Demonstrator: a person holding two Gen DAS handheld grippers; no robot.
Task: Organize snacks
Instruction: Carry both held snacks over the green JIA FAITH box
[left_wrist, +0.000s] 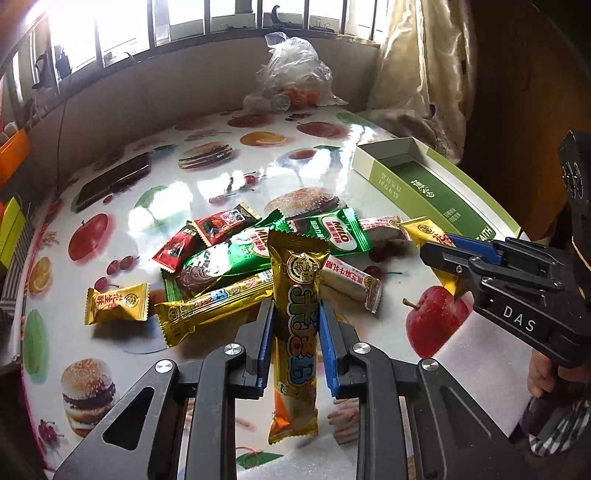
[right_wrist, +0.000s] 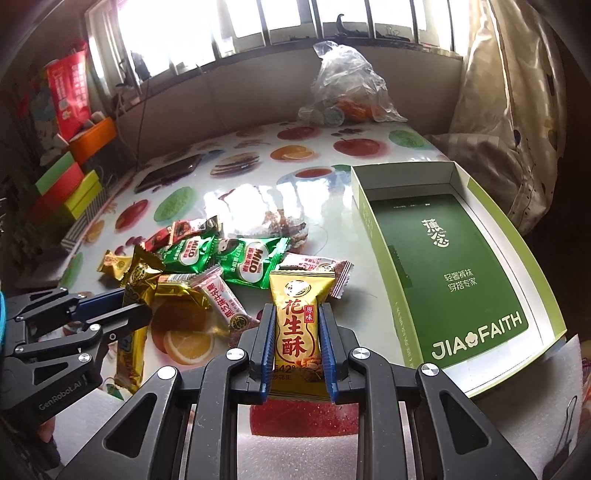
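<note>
Sunny table (left_wrist: 207, 192) has snacks; each hand-held gripper, left (left_wrist: 291, 325) and right (right_wrist: 297, 332), squeezes one slippery pack that might slide out.

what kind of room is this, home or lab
Probably a home, at a table by a window: a fruit-and-burger print tablecloth, a curtain beside barred windows, and a phone lying there.

Glossy foil snack wrappers (left_wrist: 258, 258); glossy printed tablecloth (left_wrist: 229, 173); matt cardboard box (right_wrist: 454, 258)
</note>
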